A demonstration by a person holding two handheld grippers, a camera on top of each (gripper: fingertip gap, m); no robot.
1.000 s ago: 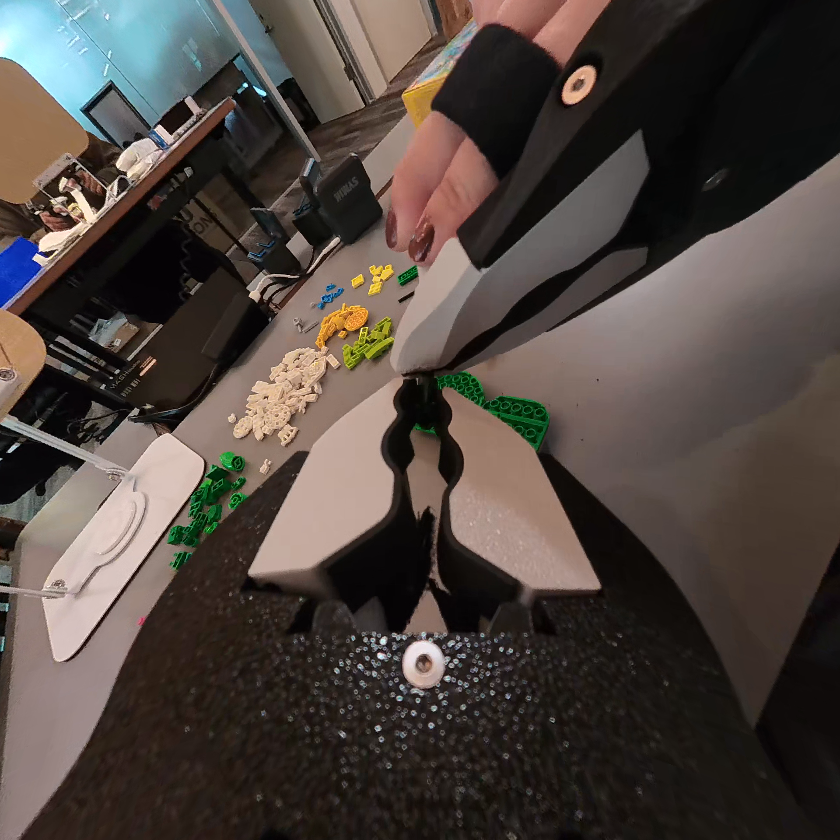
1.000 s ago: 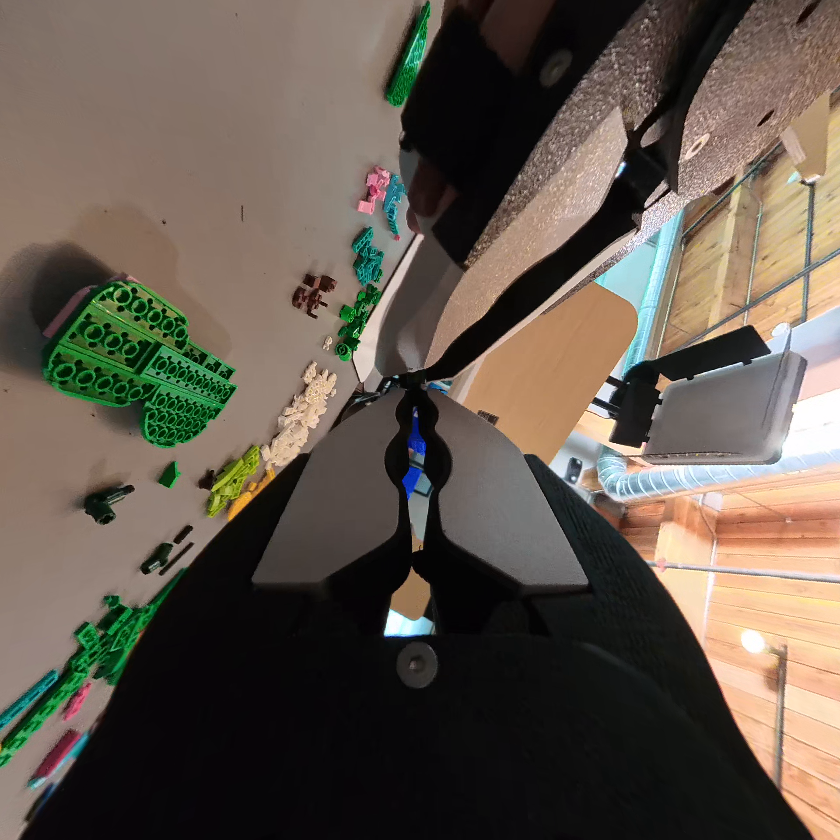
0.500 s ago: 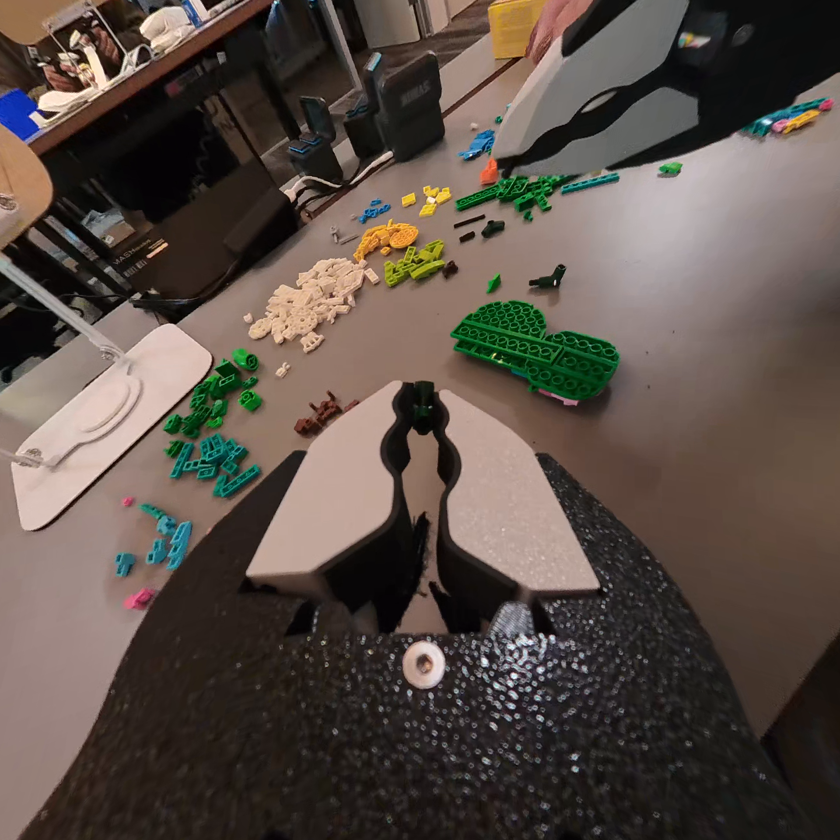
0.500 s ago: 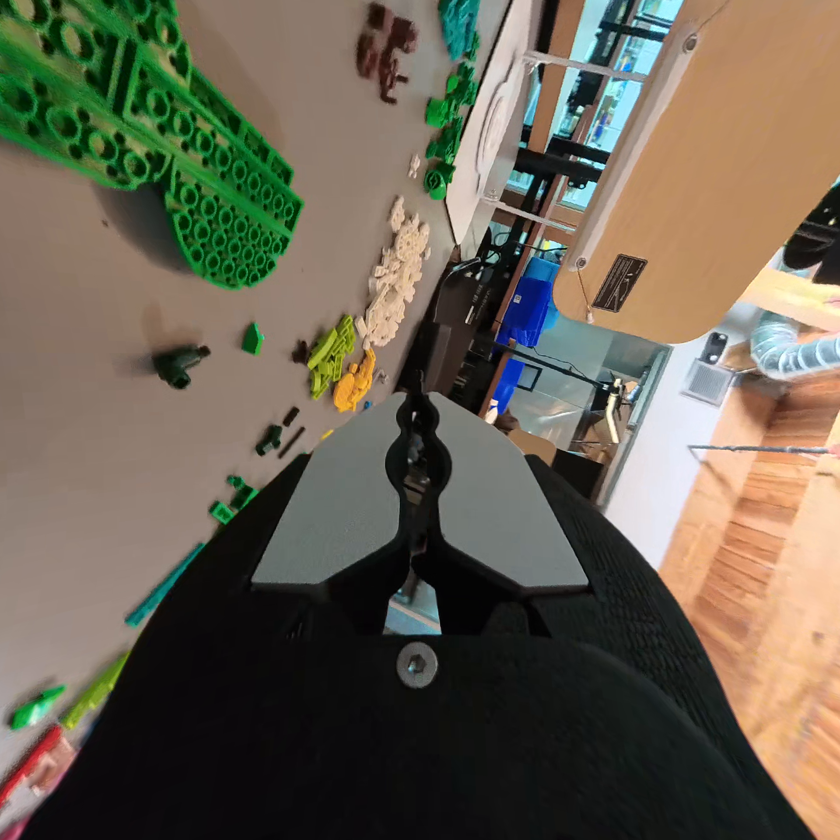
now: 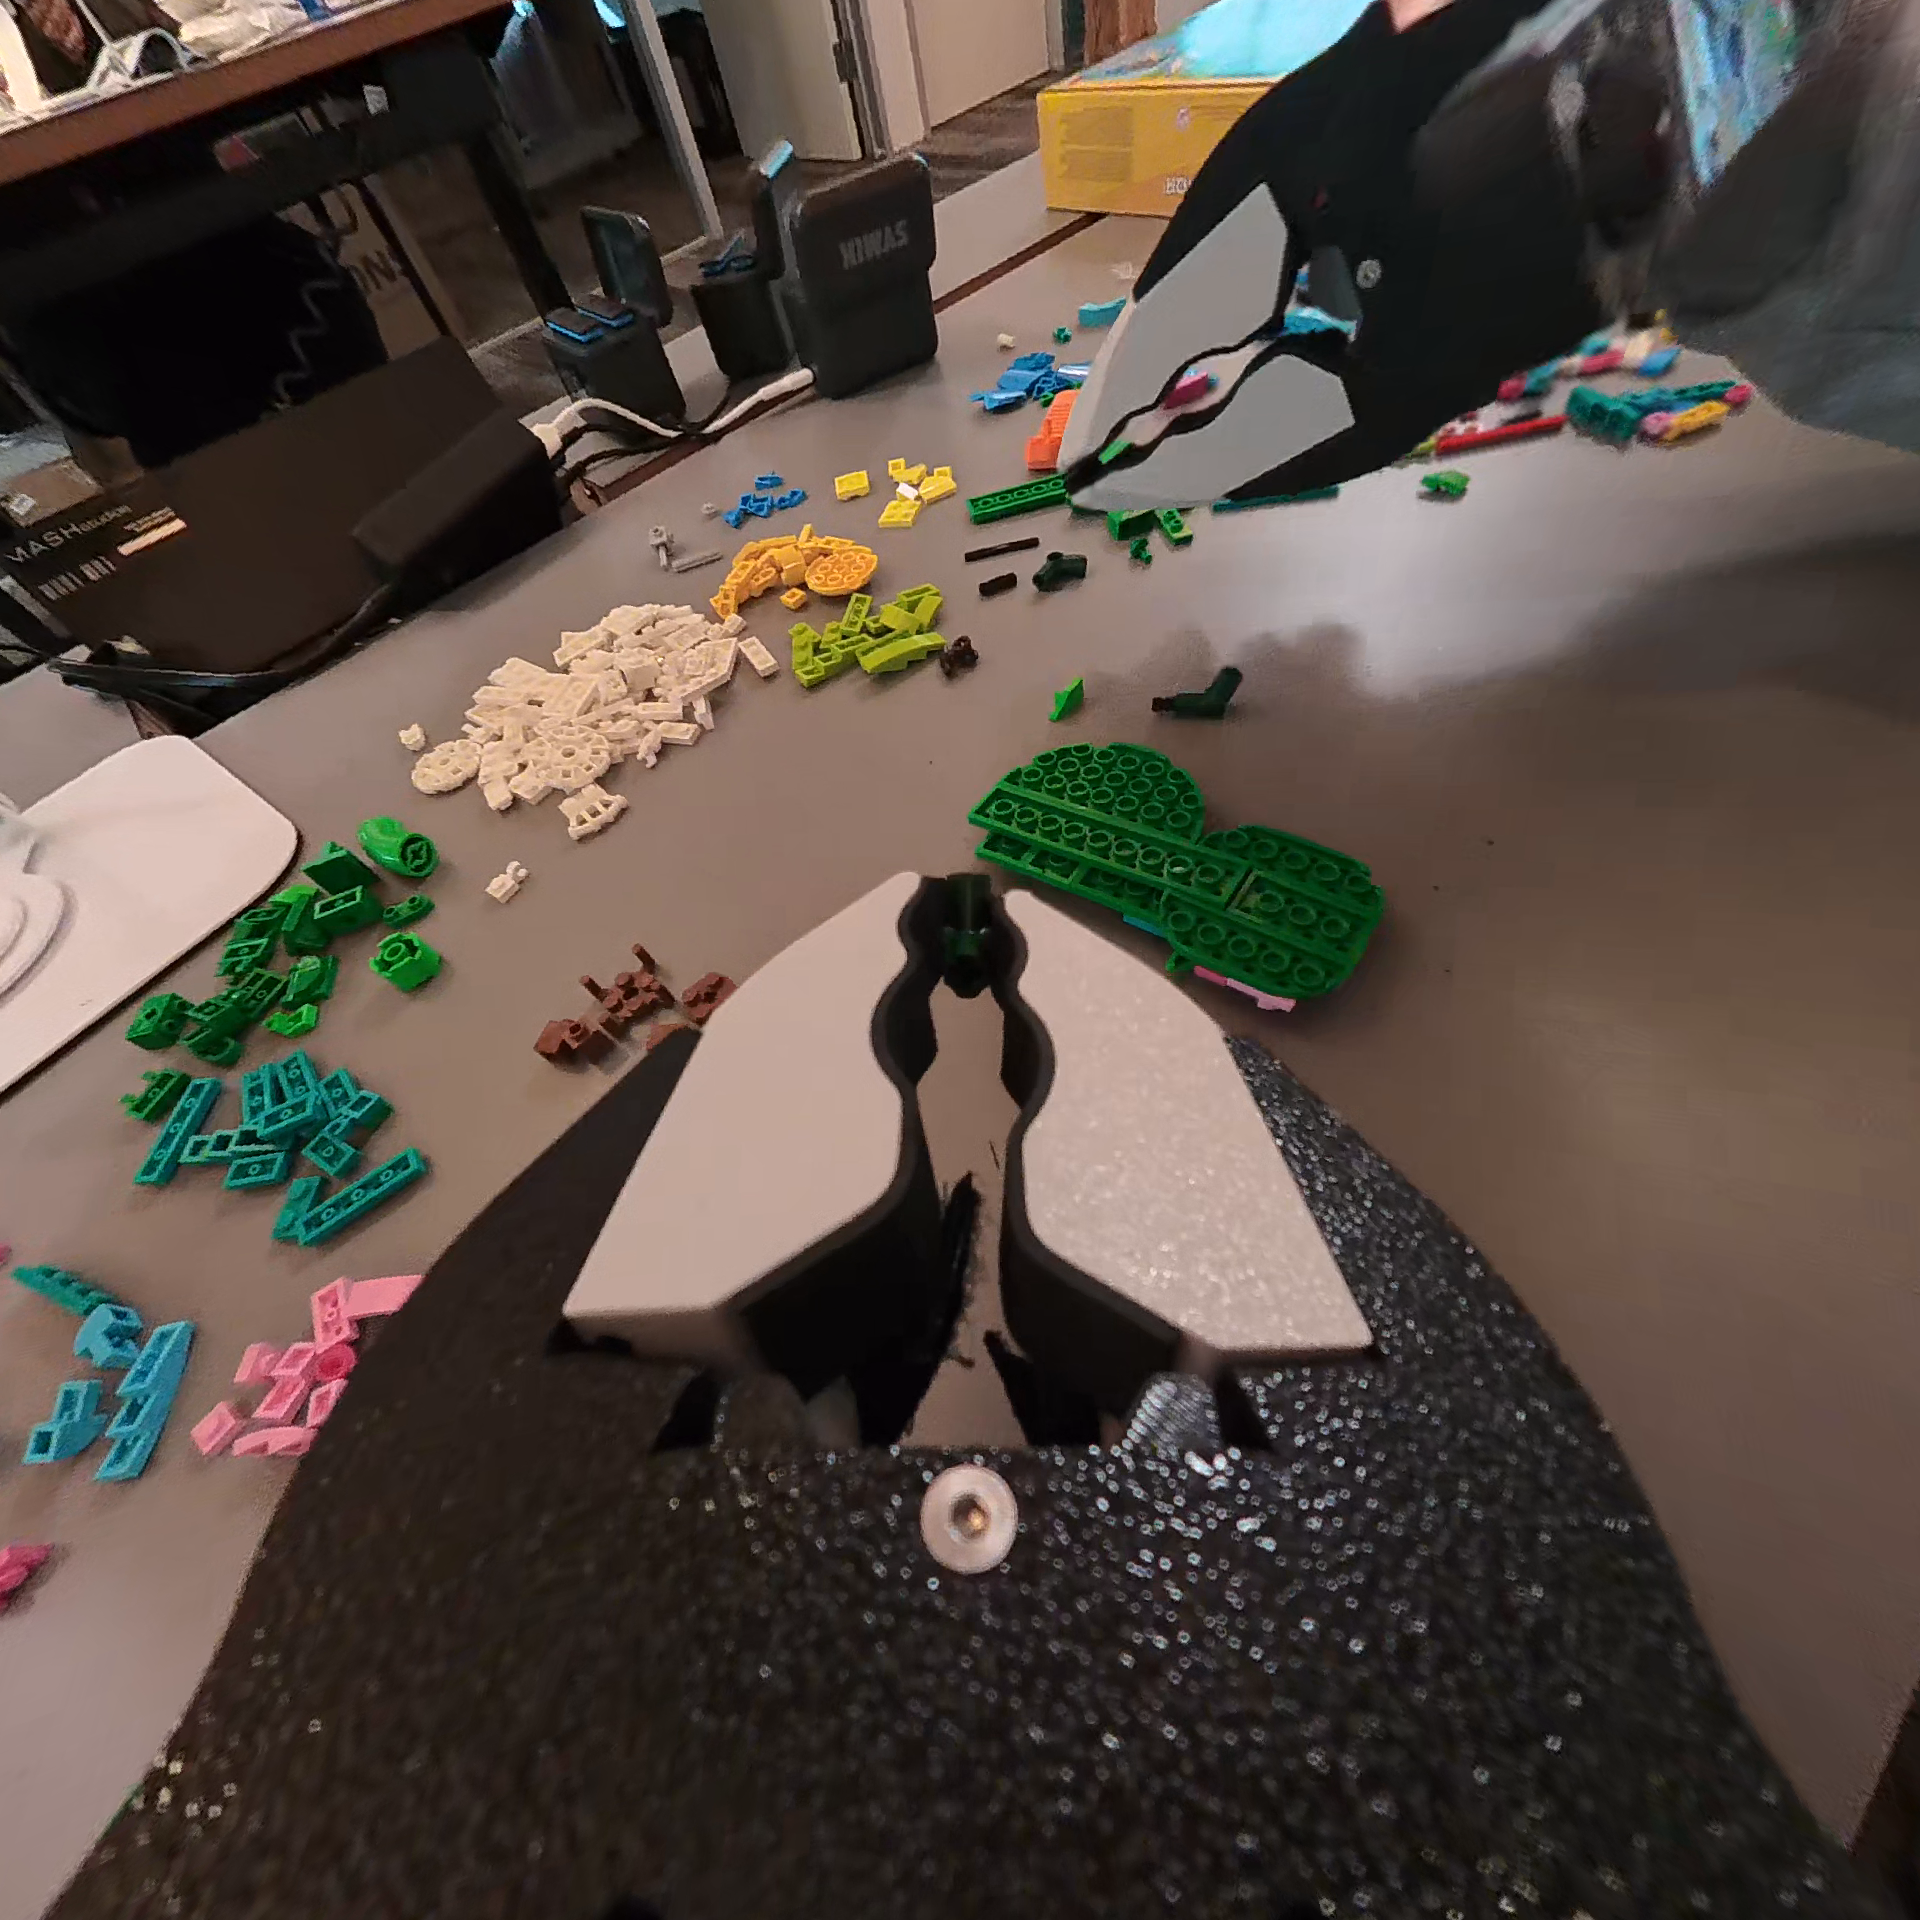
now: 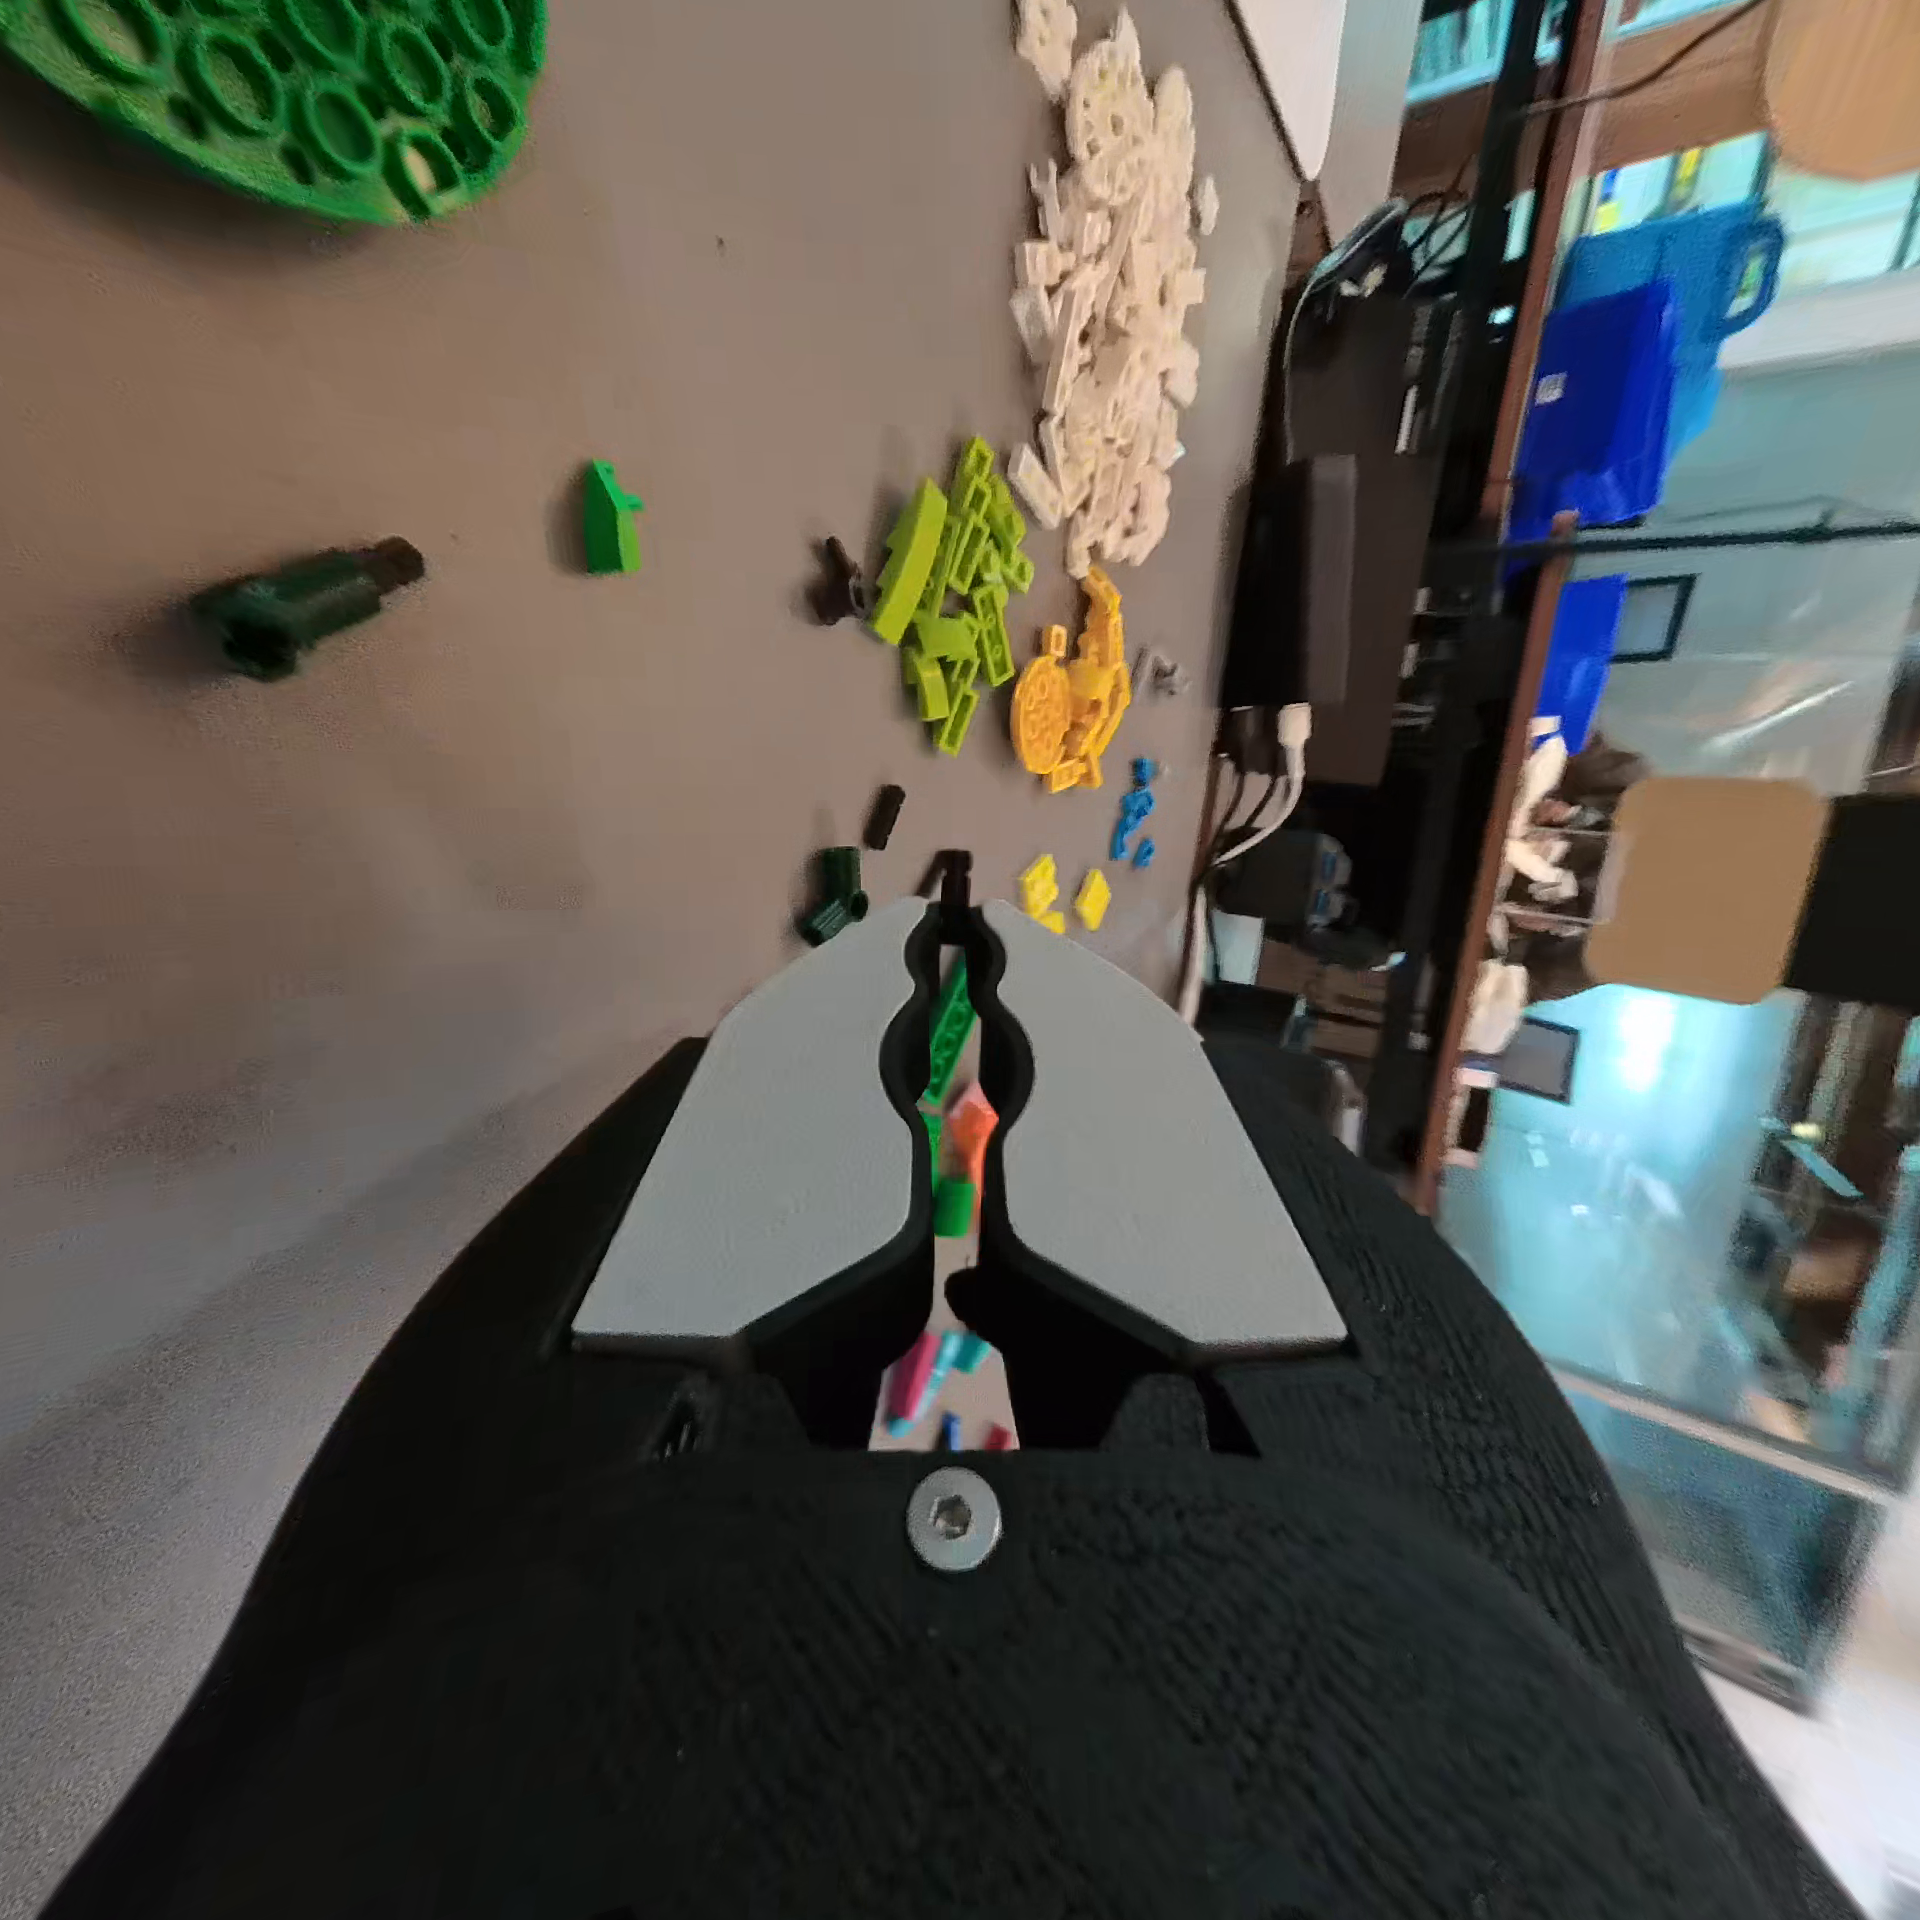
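The left gripper point(image 5: 964, 914) is clenched on a small dark green connector point(image 5: 966, 932), pinched at the very fingertips with its long axis running straight ahead along the fingers. It hangs above the grey table point(image 5: 1558, 831). A flat green studded plate point(image 5: 1174, 862) lies just ahead and to the right of its tips, long side slanting away to the right. A cluster of brown bits point(image 5: 623, 1008) sits to the left of its fingers.

The right gripper point(image 6: 951, 914) is well apart from it, far ahead and to the right in the left wrist view, low over the loose bricks. Its fingers are nearly closed and seem to pinch a thin black peg point(image 6: 952, 891) that pokes forward past the tips, though blur makes that hard to tell. A dark green elbow piece point(image 6: 831, 894) lies just left of those tips, and yellow bits point(image 6: 1070, 894) just right. A long green strip point(image 5: 1018, 501) lies under the fingers. The left gripper is the nearer one to the studded plate
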